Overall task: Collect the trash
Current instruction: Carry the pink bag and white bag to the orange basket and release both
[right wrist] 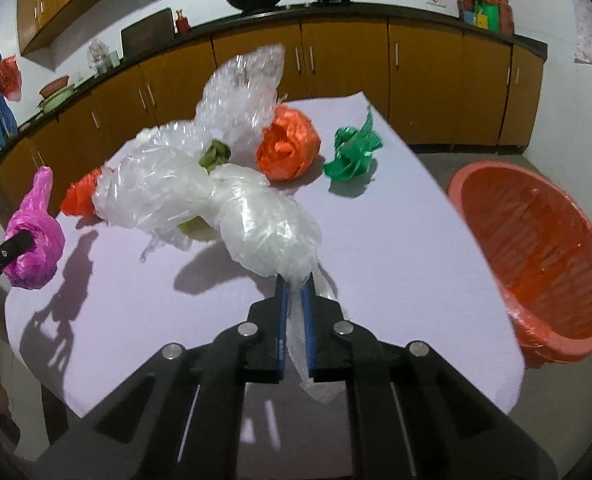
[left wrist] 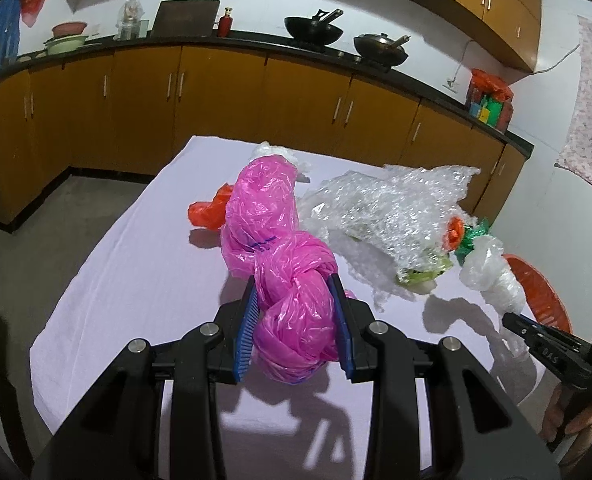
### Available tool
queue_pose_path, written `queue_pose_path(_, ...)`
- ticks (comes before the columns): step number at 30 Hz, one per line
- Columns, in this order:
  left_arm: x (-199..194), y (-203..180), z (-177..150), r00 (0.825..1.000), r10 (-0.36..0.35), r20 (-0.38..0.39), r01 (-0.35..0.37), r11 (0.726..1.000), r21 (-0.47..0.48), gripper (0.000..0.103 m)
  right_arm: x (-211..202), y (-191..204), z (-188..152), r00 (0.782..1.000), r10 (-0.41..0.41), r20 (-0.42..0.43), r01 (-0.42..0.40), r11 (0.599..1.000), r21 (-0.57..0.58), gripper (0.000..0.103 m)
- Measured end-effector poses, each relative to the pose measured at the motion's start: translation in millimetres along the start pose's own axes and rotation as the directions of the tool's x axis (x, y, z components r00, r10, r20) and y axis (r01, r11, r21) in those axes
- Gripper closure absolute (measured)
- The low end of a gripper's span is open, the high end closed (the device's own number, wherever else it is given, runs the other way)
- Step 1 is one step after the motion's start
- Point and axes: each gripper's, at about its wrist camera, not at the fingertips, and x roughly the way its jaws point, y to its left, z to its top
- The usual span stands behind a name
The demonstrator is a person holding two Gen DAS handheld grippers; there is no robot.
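My left gripper (left wrist: 294, 286) is shut on a knotted pink plastic bag (left wrist: 280, 248) and holds it above the table; the bag also shows in the right wrist view (right wrist: 36, 232). My right gripper (right wrist: 294, 284) is shut on a clear white plastic bag (right wrist: 216, 208), lifted over the table; it also shows in the left wrist view (left wrist: 491, 276). An orange basket (right wrist: 535, 256) stands at the table's right edge. On the table lie bubble wrap (left wrist: 395, 208), an orange bag (right wrist: 288, 144), a green bag (right wrist: 351, 152) and a small red bag (left wrist: 210, 210).
The table has a lilac cloth (right wrist: 375, 240). Behind it runs a kitchen counter with orange-brown cabinets (left wrist: 216, 92), two woks (left wrist: 313, 28) and other kitchen items. Grey floor lies left of the table.
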Motion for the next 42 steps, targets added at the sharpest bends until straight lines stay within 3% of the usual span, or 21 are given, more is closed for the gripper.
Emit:
queue_pose_path(17, -15.2, -54.4, 9.5, 0.996, -0.088, 0.034, 0.085, 0.993, 0.079, 0.068, -55.6, -37.0, 12.5, 0.993, -0.044, 0.114, 0.032, 0.994, 0.108, 0.094)
queue_pose_path(42, -0.5, -156.2, 0.0, 0.969, -0.244, -0.045, 0.248, 0.949, 0.195, 0.069, -87.4, -115.4, -6.7, 0.975, -0.187, 0.122, 0.146, 0.947, 0.286, 0.094)
